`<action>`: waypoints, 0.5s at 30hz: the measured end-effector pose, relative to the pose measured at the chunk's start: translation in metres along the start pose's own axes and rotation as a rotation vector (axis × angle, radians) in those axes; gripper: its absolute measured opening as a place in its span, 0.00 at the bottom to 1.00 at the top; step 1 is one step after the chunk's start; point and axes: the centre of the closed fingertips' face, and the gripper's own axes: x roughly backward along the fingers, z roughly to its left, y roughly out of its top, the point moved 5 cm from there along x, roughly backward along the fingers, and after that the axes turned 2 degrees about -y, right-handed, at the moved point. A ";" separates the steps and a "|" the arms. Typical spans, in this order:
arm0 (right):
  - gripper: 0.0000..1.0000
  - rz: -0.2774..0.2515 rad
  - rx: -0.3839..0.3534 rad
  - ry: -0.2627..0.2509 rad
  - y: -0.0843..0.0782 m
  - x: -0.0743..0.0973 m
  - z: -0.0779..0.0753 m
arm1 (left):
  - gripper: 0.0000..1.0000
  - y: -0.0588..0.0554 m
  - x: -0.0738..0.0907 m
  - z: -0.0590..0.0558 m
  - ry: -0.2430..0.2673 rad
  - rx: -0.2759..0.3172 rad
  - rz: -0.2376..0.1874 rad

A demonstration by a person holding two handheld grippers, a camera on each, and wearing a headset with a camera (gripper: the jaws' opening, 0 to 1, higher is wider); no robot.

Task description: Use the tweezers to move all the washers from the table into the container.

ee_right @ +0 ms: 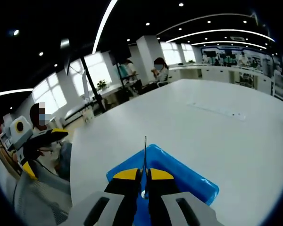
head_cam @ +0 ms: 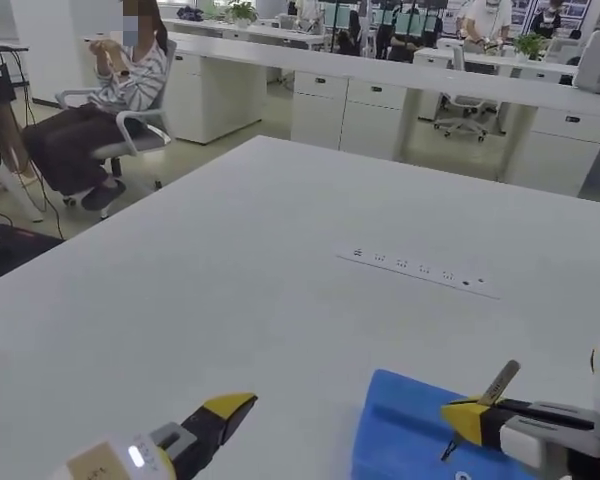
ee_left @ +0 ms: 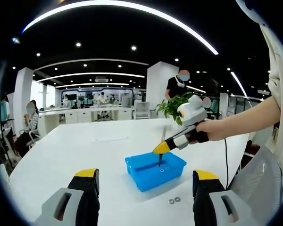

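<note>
A blue container (ee_left: 153, 169) sits on the white table (ee_left: 75, 155), with two washers (ee_left: 164, 169) inside it. Two more washers (ee_left: 174, 200) lie on the table just in front of it. My right gripper (ee_left: 162, 147) is shut on thin black tweezers (ee_left: 159, 160), whose tips point down into the container. From its own view, the right gripper (ee_right: 144, 175) holds the tweezers (ee_right: 145, 153) above the container (ee_right: 191, 181). My left gripper (ee_left: 146, 173) stands open and holds nothing, short of the container. In the head view the left gripper (head_cam: 225, 410) is left of the container (head_cam: 395, 425), and the right gripper (head_cam: 467, 418) is over it.
A flush socket strip (head_cam: 420, 270) is set in the table beyond the container. A person sits on an office chair (head_cam: 130, 125) past the table's far left edge. A potted plant (ee_left: 172, 106) stands behind the right gripper. White desks (head_cam: 400, 100) line the back.
</note>
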 end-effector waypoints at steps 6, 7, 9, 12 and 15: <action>0.03 0.043 0.010 -0.007 -0.007 -0.010 -0.006 | 0.81 0.000 0.000 -0.001 -0.003 -0.002 -0.002; 0.03 0.049 0.012 -0.009 -0.008 -0.011 -0.007 | 0.81 0.000 0.000 -0.001 -0.003 -0.001 -0.003; 0.03 0.059 0.012 -0.009 -0.010 -0.013 -0.009 | 0.81 0.000 0.000 -0.001 -0.001 0.001 -0.004; 0.03 0.069 0.015 -0.017 -0.013 -0.013 -0.014 | 0.81 -0.001 0.000 -0.002 -0.002 0.004 -0.004; 0.03 0.071 0.001 -0.025 -0.015 -0.015 -0.019 | 0.81 0.000 0.001 -0.002 -0.001 0.000 -0.005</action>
